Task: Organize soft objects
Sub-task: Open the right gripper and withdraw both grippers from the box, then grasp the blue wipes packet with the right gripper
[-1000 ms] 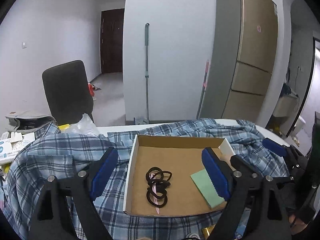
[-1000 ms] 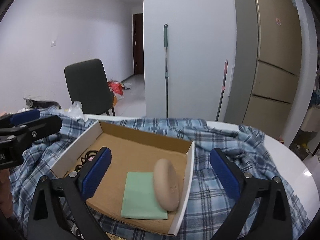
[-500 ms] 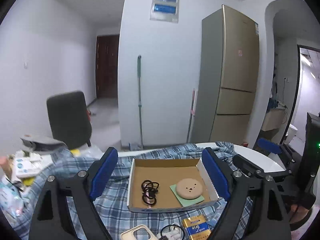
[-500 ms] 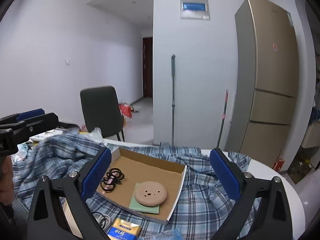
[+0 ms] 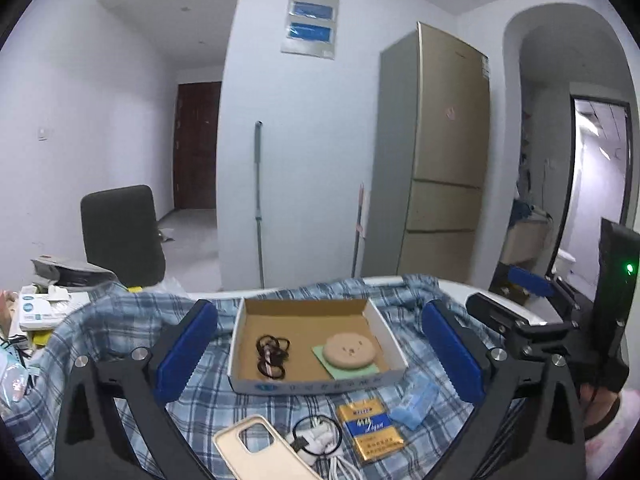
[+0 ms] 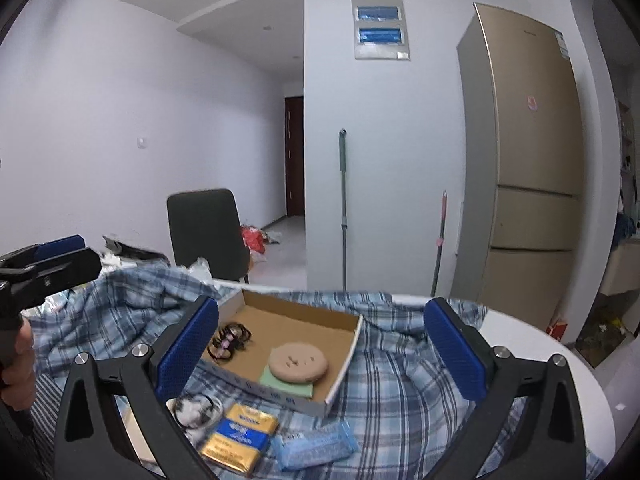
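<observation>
An open cardboard box [image 5: 372, 312] [image 6: 347, 354] lies on a blue plaid cloth [image 5: 120, 320] [image 6: 400, 380] on the table. In it lie black hair ties [image 5: 272, 354] [image 6: 229, 340], a round tan puff [image 5: 349, 350] [image 6: 297, 361] and a green cloth [image 5: 352, 370] [image 6: 286, 384] under the puff. My left gripper [image 5: 318, 354] is open and empty, held above and back from the box. My right gripper [image 6: 320, 356] is open and empty, also held back from the box.
In front of the box lie a phone case [image 5: 256, 452], a white coiled cable [image 5: 320, 436] [image 6: 198, 406], a gold-blue packet [image 5: 370, 426] [image 6: 240, 436] and a blue tissue pack [image 5: 416, 400] [image 6: 316, 446]. A dark chair [image 5: 120, 236] [image 6: 208, 232] and a fridge [image 5: 440, 160] [image 6: 524, 168] stand behind.
Both grippers have pulled up and back from the box. The tan puff now lies flat on the green cloth, and the items in front of the box came into view.
</observation>
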